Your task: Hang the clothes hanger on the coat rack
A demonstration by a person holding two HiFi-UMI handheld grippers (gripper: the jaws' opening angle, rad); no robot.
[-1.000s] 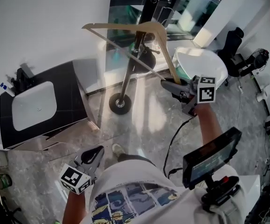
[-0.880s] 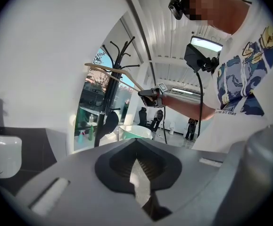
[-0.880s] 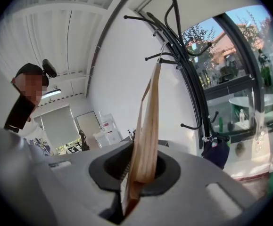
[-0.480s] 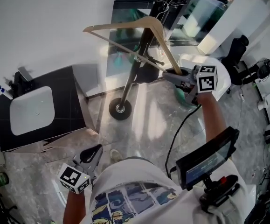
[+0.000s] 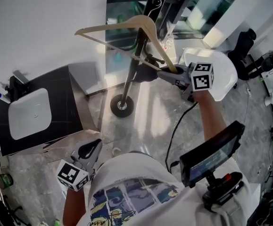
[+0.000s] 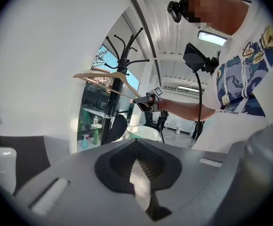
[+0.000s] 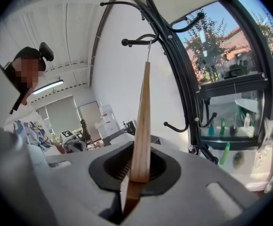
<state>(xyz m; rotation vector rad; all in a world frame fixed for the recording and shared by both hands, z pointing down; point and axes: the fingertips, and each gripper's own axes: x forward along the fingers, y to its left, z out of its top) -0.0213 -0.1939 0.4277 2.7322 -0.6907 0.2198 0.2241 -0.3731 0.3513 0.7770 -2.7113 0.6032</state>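
Note:
A pale wooden hanger is held high beside the black coat rack, and my right gripper is shut on its lower right end. In the right gripper view the hanger rises edge-on from the right gripper. Its wire hook reaches up to a curved arm of the coat rack; I cannot tell whether it rests on that arm. My left gripper hangs low by my waist, shut and holding nothing. The left gripper view shows the left gripper, the hanger and the coat rack beyond it.
A black cabinet with a white basin stands at the left. The rack's round base sits on the grey stone floor. A white round tub lies behind my right hand. A screen on a handle hangs at my chest.
My right gripper has carried the hanger up and closer to the rack's top arms. The left gripper has stayed low at my side, still shut.

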